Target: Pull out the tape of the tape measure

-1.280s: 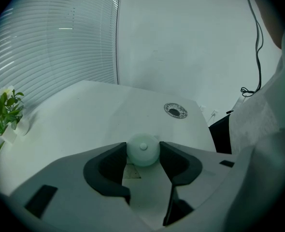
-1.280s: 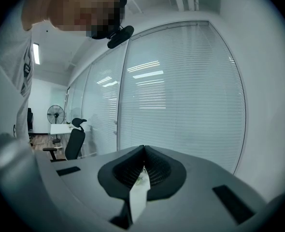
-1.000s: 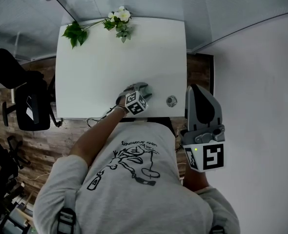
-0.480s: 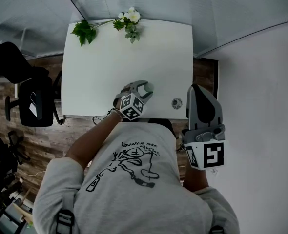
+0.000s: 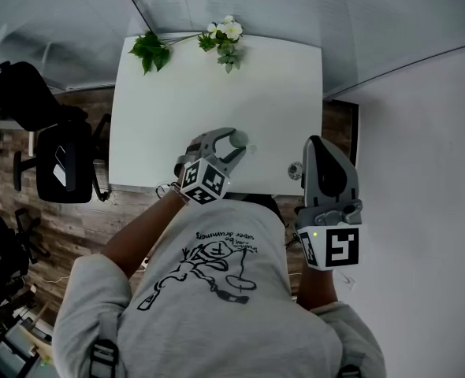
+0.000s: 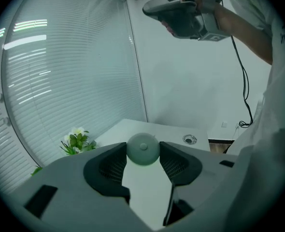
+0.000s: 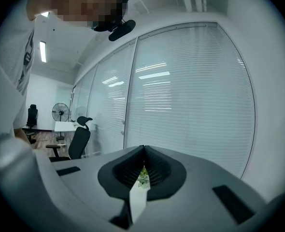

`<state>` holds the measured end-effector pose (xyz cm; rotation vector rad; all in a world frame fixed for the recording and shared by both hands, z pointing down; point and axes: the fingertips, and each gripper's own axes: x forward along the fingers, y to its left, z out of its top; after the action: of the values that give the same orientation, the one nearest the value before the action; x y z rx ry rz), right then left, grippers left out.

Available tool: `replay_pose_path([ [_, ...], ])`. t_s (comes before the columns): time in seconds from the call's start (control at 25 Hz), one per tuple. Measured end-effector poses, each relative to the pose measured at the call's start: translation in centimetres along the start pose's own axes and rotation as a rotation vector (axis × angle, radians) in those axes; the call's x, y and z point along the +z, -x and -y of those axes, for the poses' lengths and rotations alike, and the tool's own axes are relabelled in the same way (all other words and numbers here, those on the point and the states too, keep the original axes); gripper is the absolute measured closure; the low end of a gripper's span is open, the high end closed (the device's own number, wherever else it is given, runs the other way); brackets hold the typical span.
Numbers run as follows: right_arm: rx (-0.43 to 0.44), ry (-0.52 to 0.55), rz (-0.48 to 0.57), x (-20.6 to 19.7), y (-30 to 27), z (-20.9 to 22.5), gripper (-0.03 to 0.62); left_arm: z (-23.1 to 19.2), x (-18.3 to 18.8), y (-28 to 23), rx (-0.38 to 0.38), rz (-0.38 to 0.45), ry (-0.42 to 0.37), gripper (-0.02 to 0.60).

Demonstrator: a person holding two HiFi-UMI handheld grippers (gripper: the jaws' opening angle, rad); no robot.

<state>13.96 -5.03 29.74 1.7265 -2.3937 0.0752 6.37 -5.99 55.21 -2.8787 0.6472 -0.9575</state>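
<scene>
Pale green tape measure (image 6: 142, 150) clamped in our left gripper (image 5: 231, 143); our closed, empty right gripper (image 5: 321, 146) hangs off to its right, well apart.

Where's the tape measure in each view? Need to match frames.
Head view: tape measure centre, near the front edge of the table.
Left gripper view: tape measure low centre, between the jaws.
Right gripper view: not in it.
Shared landmark: the flowers.
</scene>
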Motion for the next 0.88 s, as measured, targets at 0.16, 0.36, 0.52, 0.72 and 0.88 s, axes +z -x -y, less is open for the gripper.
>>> replay_pose_path([
  [0.16, 0.026, 0.014, 0.000, -0.2, -0.7, -1.3, 0.585, -1.5, 1.4, 2.8, 0.051, 0.033, -0.010, 0.347],
  [0.36, 0.066, 0.057, -0.008, -0.7, -1.6, -2.8, 0.585, -3.3, 3.0, 6.0, 0.124, 0.071, -0.043, 0.347],
  [0.52, 0.072, 0.058, 0.018, -0.2, -2.4, -4.2, 0.585, -4.3, 4.5, 8.6, 0.161, 0.104, -0.077, 0.347],
  [0.72, 0.088, 0.066, 0.024, -0.6, -3.0, -5.3, 0.585, -4.5, 6.3, 10.6, 0.178, 0.138, -0.115, 0.347],
  [0.88, 0.103, 0.098, 0.030, -1.1, -3.4, -6.3, 0.584, -4.6, 7.2, 11.6, 0.179, 0.155, -0.124, 0.345],
])
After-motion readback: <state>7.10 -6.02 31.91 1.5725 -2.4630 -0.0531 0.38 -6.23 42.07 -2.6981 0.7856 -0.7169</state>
